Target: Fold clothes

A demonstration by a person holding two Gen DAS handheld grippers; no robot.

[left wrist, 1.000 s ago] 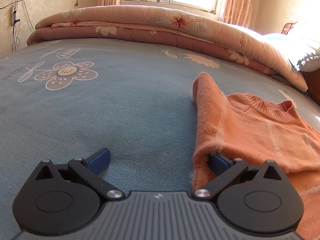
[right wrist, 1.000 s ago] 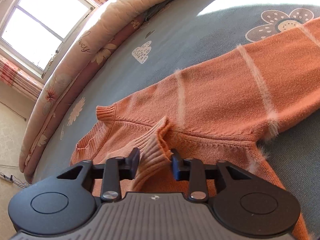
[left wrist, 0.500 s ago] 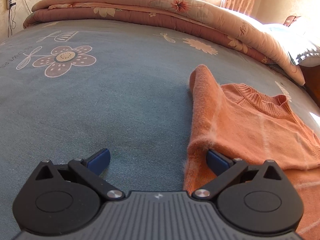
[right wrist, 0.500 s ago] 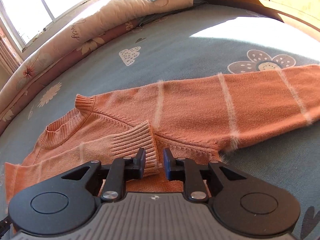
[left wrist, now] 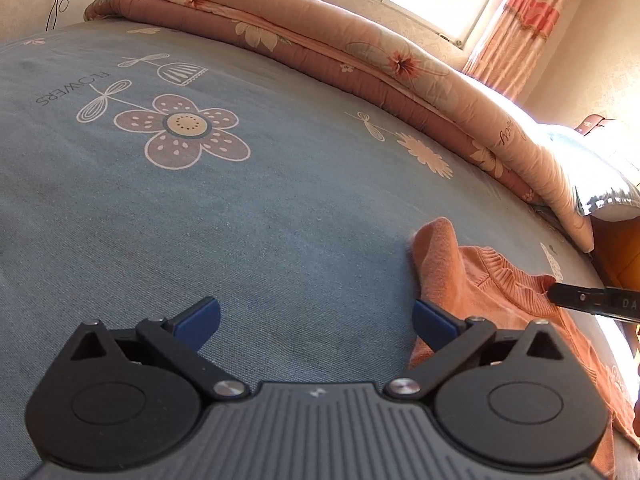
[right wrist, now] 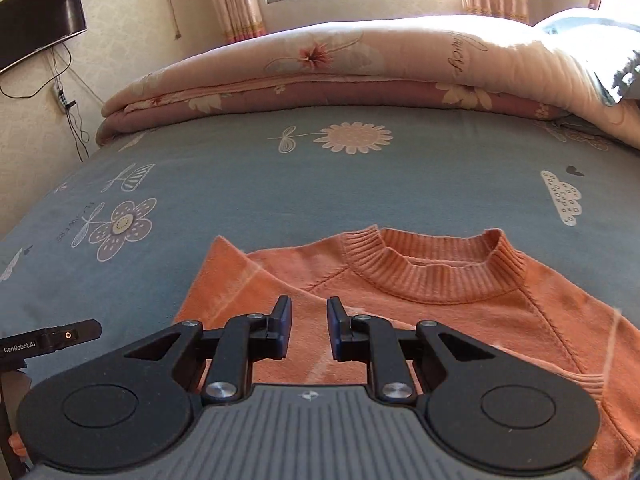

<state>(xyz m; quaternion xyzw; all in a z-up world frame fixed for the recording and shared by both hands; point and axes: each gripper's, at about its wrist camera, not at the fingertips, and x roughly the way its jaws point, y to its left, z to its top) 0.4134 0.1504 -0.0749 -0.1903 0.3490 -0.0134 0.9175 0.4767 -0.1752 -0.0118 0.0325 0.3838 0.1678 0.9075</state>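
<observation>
Lower part of orange sweater [right wrist: 460, 320] hidden behind right gripper [right wrist: 308, 330]. Lying flat on blue bedsheet [left wrist: 280, 220], one sleeve folded in. Left gripper [left wrist: 316, 320] spread wide, empty; right narrowly parted, empty.

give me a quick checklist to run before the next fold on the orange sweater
1. Left gripper open and empty: ok, jaws wide, only bedsheet between them.
2. Right gripper free of cloth: ok, a clear gap between the fingers, nothing pinched.
3. Left sleeve folded onto the orange sweater: ok, a folded edge shows along its left side.
4. Collar lying flat: ok.
5. Right sleeve folded in: cannot tell, out of view.
6. Room on the sheet around the sweater: ok, with the rolled quilt well behind.
</observation>
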